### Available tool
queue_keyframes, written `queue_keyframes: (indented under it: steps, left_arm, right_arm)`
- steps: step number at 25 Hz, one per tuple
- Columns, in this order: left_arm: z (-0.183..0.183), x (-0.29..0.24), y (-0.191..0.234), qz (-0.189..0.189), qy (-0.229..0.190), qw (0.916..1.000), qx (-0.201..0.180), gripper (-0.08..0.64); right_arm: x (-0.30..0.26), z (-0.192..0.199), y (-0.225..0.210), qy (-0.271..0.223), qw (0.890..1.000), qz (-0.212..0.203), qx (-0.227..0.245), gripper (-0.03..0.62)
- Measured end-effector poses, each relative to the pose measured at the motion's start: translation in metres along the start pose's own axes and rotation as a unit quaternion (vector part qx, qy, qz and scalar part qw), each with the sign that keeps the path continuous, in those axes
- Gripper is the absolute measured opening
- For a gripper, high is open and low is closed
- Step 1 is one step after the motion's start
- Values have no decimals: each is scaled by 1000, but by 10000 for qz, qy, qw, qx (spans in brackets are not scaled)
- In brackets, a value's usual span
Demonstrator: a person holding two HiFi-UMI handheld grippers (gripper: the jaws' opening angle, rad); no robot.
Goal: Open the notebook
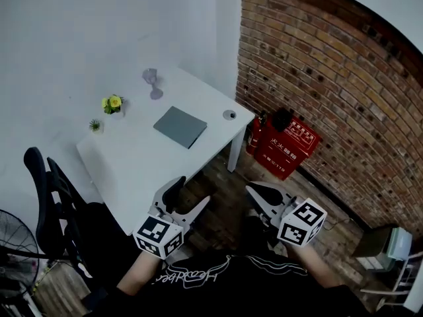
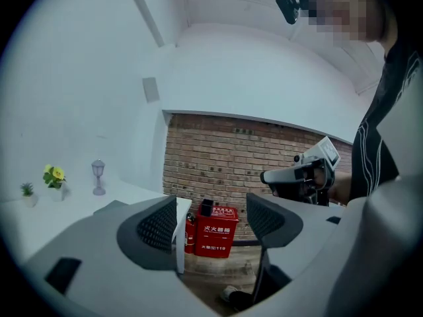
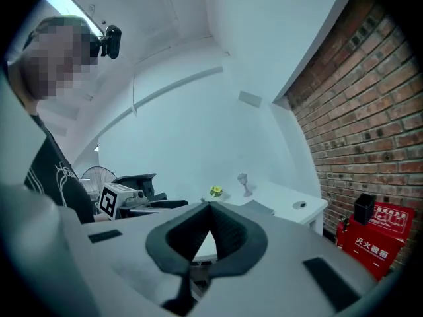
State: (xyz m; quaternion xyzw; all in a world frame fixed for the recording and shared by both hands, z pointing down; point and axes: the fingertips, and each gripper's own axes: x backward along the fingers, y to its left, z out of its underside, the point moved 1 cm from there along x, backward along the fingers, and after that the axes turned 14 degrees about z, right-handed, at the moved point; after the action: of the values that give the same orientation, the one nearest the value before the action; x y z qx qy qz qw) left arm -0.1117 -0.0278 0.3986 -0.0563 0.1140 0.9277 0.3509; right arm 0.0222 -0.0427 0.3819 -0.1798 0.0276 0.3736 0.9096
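Head view: notebook [image 1: 180, 126] lies closed at the middle of the table [image 1: 132, 164]. Left gripper [image 1: 190, 193] and right gripper [image 1: 254, 193] hang off the table's near edge.
Left gripper view: jaws wide, empty.
Right gripper view: jaw tips together, empty.
Advised: reach in low and catch the cover's free edge.

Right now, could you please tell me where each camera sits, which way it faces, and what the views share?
Head view: on the person's head, facing steeply down at the table and closed notebook; left gripper and right gripper show.
Left gripper view: on the left gripper, facing along its open jaws toward the brick wall; the right gripper and person's torso show.
Right gripper view: on the right gripper, facing past its shut jaws toward the table; the left gripper shows.
Shared: all three show the red fire box.
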Motion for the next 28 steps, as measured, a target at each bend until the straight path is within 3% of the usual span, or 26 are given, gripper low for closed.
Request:
queue_keyframes:
  steps: [9,17,22,28]
  left_arm:
    - [-7,-32,83,-920,36,9957,142,333]
    - [-11,-84,159,-1622,275,9858,332,333]
    - [-2,-120,195,-1896,668,9791,308,333]
    - [6,-155,225,-2011,821,9757,277,333]
  right_arm:
    - [-99,-23,-49,233,9964,-821,14,-2]
    - [-192,-53,-109,550,9881,-1431,93,-2]
    - [-229,-65,-137,728,9826,-1703,174,-2]
    - [-259,-66,-164,954,9760,-1902,456,-2]
